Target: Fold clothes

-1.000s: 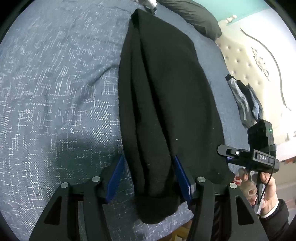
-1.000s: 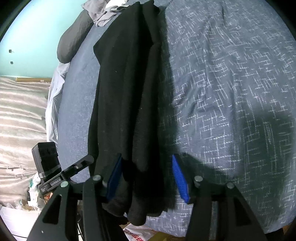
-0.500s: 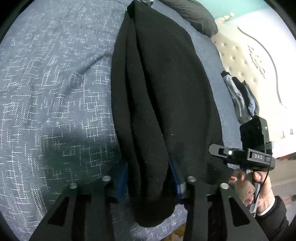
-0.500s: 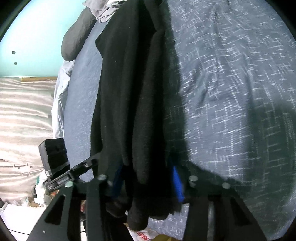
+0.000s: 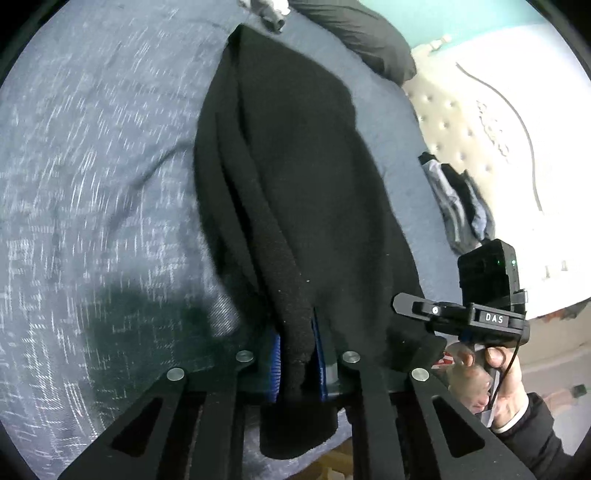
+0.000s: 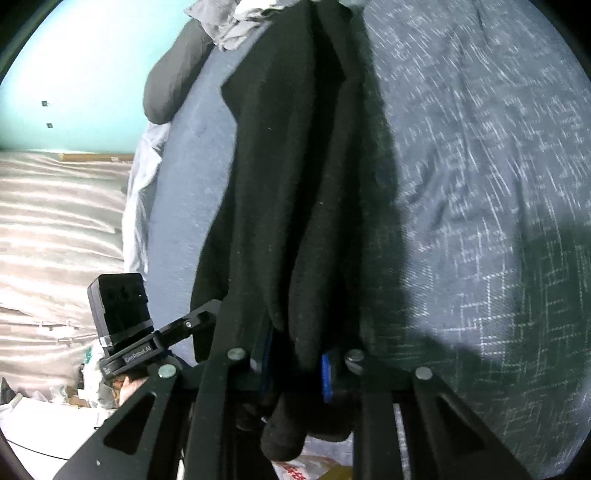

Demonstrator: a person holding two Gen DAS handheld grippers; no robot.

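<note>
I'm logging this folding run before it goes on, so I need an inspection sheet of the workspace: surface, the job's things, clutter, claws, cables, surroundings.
Surface: blue-grey bed cover with white hatch pattern, lightly creased.
Job's things: long black fleece garment lying lengthwise on the bed, near end over the edge.
Clutter: small pile of grey and black clothes near the headboard; dark grey pillow; crumpled light grey cloth at the far end.
Claws: left claw shut on the garment's near end; right claw shut on it too.
Cables: thin black wire by the person's hand.
Surroundings: cream tufted headboard, turquoise wall, floor litter.
</note>
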